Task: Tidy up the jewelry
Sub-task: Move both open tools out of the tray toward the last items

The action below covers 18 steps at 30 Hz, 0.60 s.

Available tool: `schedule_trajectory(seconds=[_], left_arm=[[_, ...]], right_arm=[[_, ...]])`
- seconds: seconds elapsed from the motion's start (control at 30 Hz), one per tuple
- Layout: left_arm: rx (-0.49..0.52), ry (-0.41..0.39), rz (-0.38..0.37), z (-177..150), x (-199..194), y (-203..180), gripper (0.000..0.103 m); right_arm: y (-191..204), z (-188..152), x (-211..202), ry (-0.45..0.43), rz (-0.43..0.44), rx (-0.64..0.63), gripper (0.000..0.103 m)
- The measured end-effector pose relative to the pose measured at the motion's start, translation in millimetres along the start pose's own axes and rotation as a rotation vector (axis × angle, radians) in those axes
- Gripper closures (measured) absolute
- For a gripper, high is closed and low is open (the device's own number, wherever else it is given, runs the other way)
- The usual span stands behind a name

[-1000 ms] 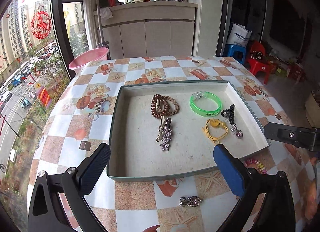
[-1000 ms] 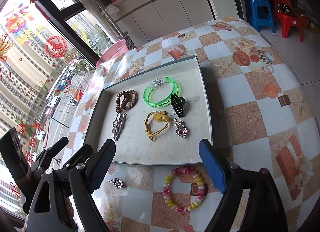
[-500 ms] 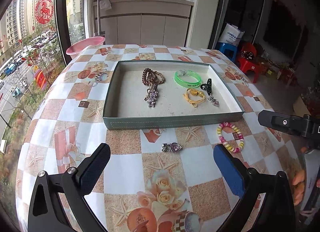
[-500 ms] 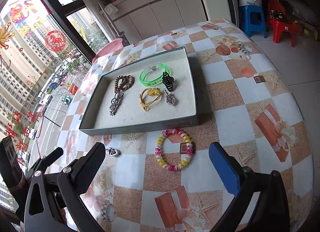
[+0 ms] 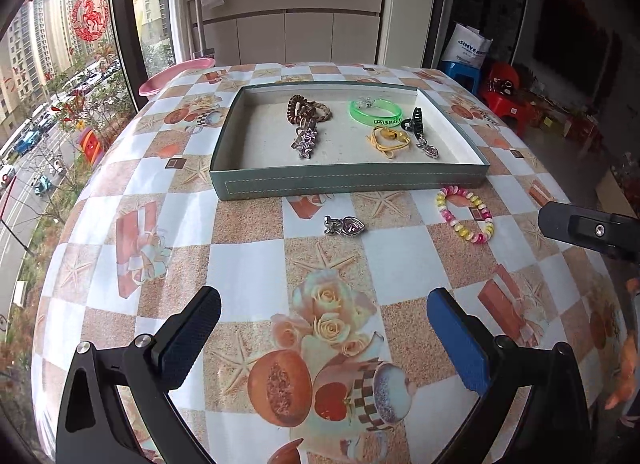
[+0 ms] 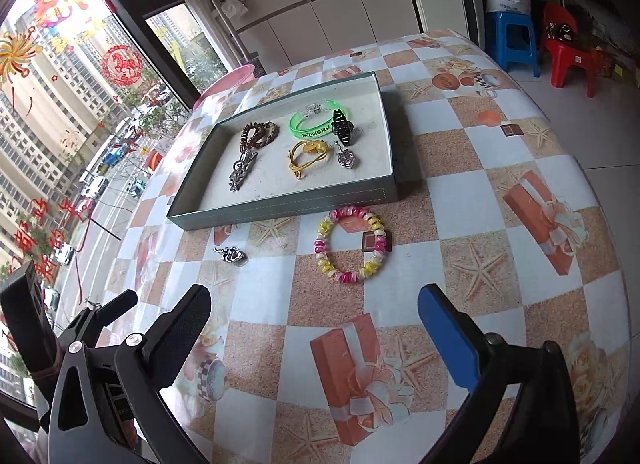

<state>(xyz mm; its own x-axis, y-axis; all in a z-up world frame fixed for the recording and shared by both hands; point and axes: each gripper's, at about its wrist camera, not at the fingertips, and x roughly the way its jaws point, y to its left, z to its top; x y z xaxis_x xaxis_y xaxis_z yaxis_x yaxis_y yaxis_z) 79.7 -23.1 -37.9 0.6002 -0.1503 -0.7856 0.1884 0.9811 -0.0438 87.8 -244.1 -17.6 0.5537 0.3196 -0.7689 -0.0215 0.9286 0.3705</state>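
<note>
**Left wrist and right wrist views: both grippers open above the table, two pieces outside the tray**

Left wrist view, nearest zone: the left gripper (image 5: pixel 324 328) stands with its jaws wide apart and nothing between them, one pad black, the other blue. It hangs over the table (image 5: pixel 248 276), which carries a checked cloth printed with roses, fruit and starfish. At the right edge of this view, part of the right gripper shows as a black bar.

Right wrist view, nearest zone: the right gripper (image 6: pixel 314 320) is likewise spread to full width, its jaws having just been opening, with nothing between them. The left gripper's black frame shows at the lower left.

Middle zone: two items lie on the cloth in front of the tray, apart from each other.
- A silver heart clip (image 5: pixel 345 225) lies near the middle of the tray's front wall.
- A pink and yellow coil bracelet (image 6: pixel 351 244) lies near the tray's front right corner.

Far zone: the grey-green tray (image 5: pixel 348 183) rests flat on the table. Inside it:
- brown coil bands (image 5: pixel 307 108) at the back left;
- a silver star clip (image 5: pixel 305 140) just in front of them;
- a green bangle (image 5: pixel 375 112) at the back right;
- a yellow cord (image 5: pixel 387 139) in front of the bangle;
- a black claw clip (image 5: pixel 414 124) to the right of the bangle;
- a second heart clip (image 5: pixel 429 148) just in front of the claw clip.

Beyond the table: a pink basin (image 5: pixel 176 75) by the window, white cabinets, a blue stool (image 6: pixel 514 39) and a red chair (image 6: pixel 570 53).
</note>
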Motion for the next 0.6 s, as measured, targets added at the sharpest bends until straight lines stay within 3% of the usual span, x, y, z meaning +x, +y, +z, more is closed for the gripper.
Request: schedule_trajectory(seconds=[0.6], left_arm=[[-0.072, 0.068, -0.028, -15.1, 15.5, 7.6, 0.000]], right_arm=[[-25.2, -30.3, 1.8, 0.082, -0.093, 0.003, 0.000]])
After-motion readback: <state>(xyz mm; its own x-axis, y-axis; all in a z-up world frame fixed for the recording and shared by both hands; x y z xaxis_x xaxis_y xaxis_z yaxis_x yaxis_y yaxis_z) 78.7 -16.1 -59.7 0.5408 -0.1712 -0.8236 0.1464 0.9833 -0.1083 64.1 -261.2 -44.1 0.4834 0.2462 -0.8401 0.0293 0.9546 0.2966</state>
